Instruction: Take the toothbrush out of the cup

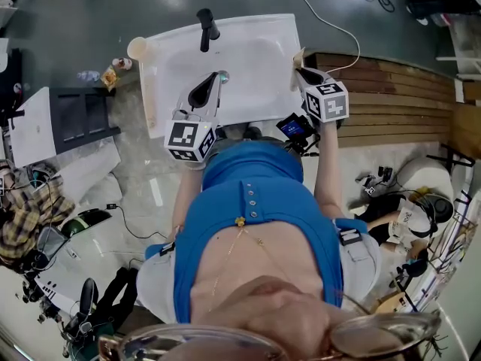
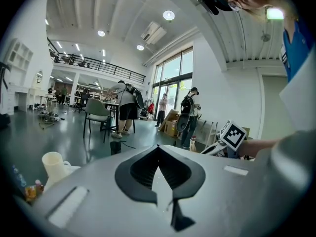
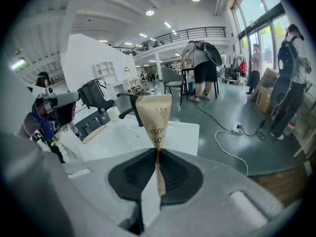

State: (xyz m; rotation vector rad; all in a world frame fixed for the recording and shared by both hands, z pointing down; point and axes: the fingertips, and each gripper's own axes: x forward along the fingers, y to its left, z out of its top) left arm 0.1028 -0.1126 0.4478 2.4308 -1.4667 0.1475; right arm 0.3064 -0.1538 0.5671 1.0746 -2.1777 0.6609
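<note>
Room around the left tongs (image 1: 219, 77) is open: they hang over the hollow of the white sink (image 1: 259, 32), tips just short of the drain (image 1: 224, 74), with the black faucet (image 1: 207, 27) straight ahead of them and apart. Their jaws are pressed together with nothing between them, as the left gripper view (image 2: 158, 147) shows.

The right tongs (image 1: 299, 68) sit at the sink's right rim, angled downward. Just to their right the slatted wooden decking (image 1: 391, 96) begins, and beyond their tips the sink top gives way to bare grey floor (image 3: 222, 107). Their jaws pinch a toothbrush (image 3: 155, 116) in a tan paper sleeve with printed letters. The sleeve's lower end is caught in the closed gap and its wider end stands up ahead of the tips (image 3: 157, 151), clear of everything else.

A cream cup (image 1: 137, 48) stands upright at the sink's far left corner, left of the left tongs and well apart from the right tongs, so the toothbrush is outside it. From the left gripper view the cup (image 2: 53, 165) shows a handle on its right side. Whether it holds anything cannot be told. Small bottles (image 1: 120, 63) stand just beside it off the sink's left edge.
</note>
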